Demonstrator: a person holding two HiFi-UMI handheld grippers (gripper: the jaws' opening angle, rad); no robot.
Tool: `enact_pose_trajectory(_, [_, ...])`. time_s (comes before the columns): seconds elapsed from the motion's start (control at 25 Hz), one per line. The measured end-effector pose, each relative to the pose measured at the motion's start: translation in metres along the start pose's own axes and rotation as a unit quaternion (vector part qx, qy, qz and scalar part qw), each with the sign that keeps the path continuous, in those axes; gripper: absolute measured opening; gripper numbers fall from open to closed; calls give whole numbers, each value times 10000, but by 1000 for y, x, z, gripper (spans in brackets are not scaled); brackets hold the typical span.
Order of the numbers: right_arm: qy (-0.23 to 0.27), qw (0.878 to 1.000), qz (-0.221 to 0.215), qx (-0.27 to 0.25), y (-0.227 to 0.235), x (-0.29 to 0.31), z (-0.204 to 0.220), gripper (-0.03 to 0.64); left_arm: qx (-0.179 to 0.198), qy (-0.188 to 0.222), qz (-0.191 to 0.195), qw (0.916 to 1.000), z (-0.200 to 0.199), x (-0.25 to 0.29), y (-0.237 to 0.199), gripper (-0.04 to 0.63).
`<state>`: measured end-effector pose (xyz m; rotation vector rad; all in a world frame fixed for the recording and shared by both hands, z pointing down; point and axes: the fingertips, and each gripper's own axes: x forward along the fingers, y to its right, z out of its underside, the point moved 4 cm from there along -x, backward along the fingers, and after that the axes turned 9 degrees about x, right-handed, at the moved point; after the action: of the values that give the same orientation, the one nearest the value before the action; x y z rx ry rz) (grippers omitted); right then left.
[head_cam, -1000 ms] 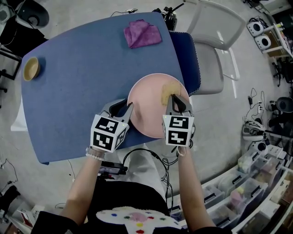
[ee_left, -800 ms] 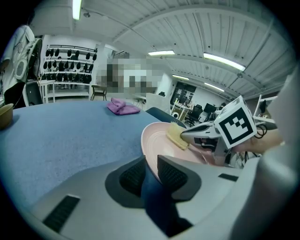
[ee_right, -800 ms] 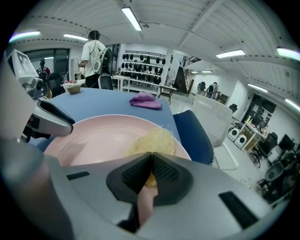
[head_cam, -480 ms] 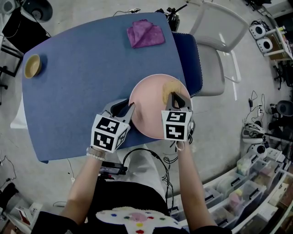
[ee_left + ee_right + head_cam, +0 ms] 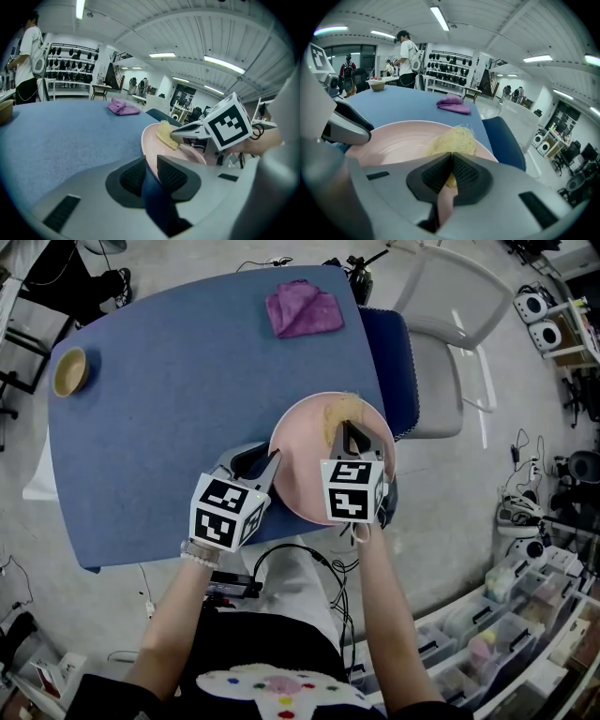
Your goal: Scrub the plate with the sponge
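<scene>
One pink plate [image 5: 300, 457] sits at the 4 o'clock edge of the blue desk [image 5: 159, 465]. There are two grippers on it. The left gripper [image 5: 262, 462] has its fingers clamped on the rim at 8 o'clock. The right gripper [image 5: 347, 435] pinches the one yellow sponge [image 5: 343, 412] against the plate's 12 o'clock side. One purple cloth [image 5: 303, 308] lies at 12 o'clock from the plate, and one small wooden bowl [image 5: 70, 372] at 10 o'clock.

Left hand-held gripper [image 5: 264, 463], right [image 5: 345, 435]: seemingly clamped
</scene>
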<state>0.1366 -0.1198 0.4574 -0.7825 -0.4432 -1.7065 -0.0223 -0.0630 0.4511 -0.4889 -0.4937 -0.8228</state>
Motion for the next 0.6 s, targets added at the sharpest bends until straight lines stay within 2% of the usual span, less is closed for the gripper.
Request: enact_pose_trajectory(0.6, [147,9943,-731,-767,-60,0,-6,11,-97,15,102,9999,-1,1,-2,84])
